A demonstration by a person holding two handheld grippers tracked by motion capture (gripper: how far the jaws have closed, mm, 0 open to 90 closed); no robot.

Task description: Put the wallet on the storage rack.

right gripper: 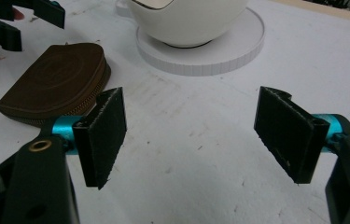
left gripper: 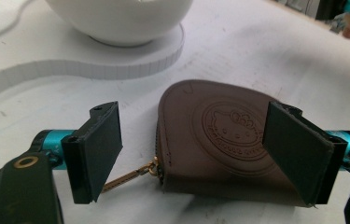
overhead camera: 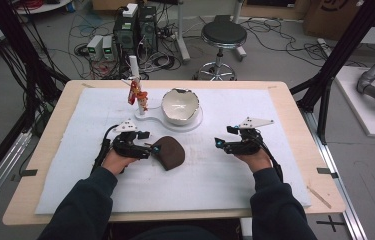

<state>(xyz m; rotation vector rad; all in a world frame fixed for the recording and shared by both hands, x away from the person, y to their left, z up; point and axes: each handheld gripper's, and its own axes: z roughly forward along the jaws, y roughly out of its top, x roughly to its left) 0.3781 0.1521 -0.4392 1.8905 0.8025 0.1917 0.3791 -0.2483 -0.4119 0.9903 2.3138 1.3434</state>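
Brown embossed leather half-round zip pouch (overhead camera: 169, 152) lies centre-frame on the white foam-covered bench (overhead camera: 255, 175), between the released left tool (left gripper: 191, 154); bare room right, where the right tool (right gripper: 193, 135) gapes empty.

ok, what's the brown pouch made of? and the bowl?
Brown pouch: looks like leather or faux leather, matte, with an embossed round logo and a brass-coloured zip; which of the two can't be told. Bowl: seems glazed ceramic, glossy white with sheen, a darker line along its uneven rim.
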